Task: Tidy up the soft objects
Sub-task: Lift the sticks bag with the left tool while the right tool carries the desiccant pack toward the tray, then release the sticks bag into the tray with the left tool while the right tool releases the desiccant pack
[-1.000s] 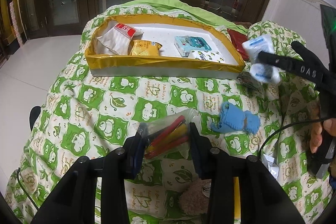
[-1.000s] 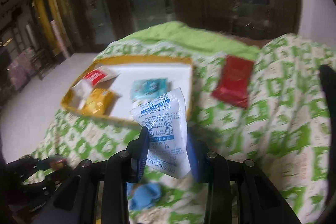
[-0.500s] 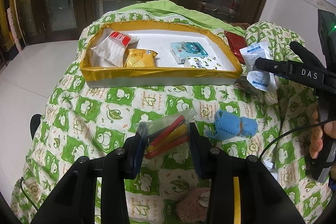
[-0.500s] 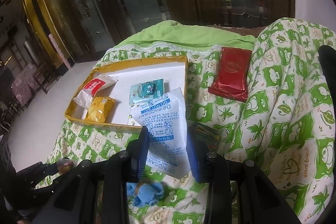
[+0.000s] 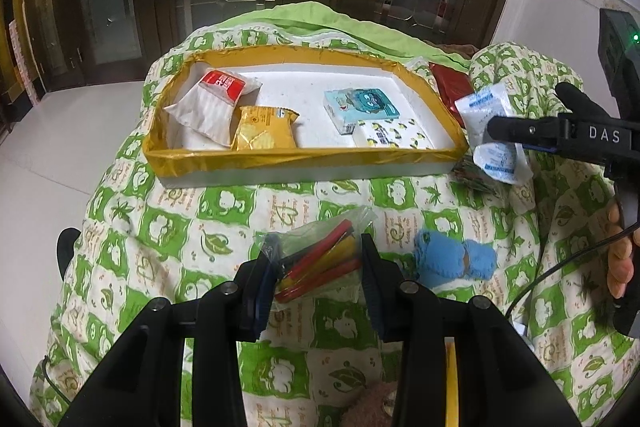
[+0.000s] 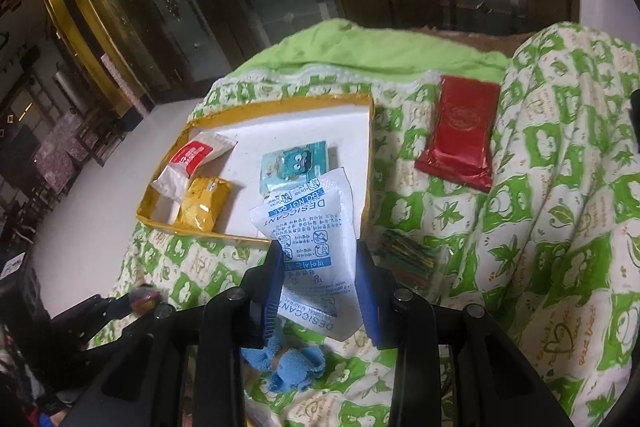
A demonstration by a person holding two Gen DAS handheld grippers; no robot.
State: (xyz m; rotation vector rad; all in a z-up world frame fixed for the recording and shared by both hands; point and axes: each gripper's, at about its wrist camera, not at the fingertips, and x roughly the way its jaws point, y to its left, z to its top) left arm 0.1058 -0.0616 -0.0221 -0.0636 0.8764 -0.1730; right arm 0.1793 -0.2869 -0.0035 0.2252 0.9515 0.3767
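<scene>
R jaws [image 6: 316, 283] clamp the desiccant packet [image 6: 310, 243] in air by the tray [image 5: 304, 157] corner, L jaws [image 5: 318, 283] grip the bag of red/yellow sticks [image 5: 320, 267] over quilt; next, I reckon: carry both into tray & let go.

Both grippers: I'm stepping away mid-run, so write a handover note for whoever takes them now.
Left gripper shut on the clear bag of red and yellow sticks, low over the quilt.
Right gripper shut on the desiccant packet, beside the tray's right end.
Done: four packets in the tray.
Left: both held items, blue cloth, red packet.
</scene>
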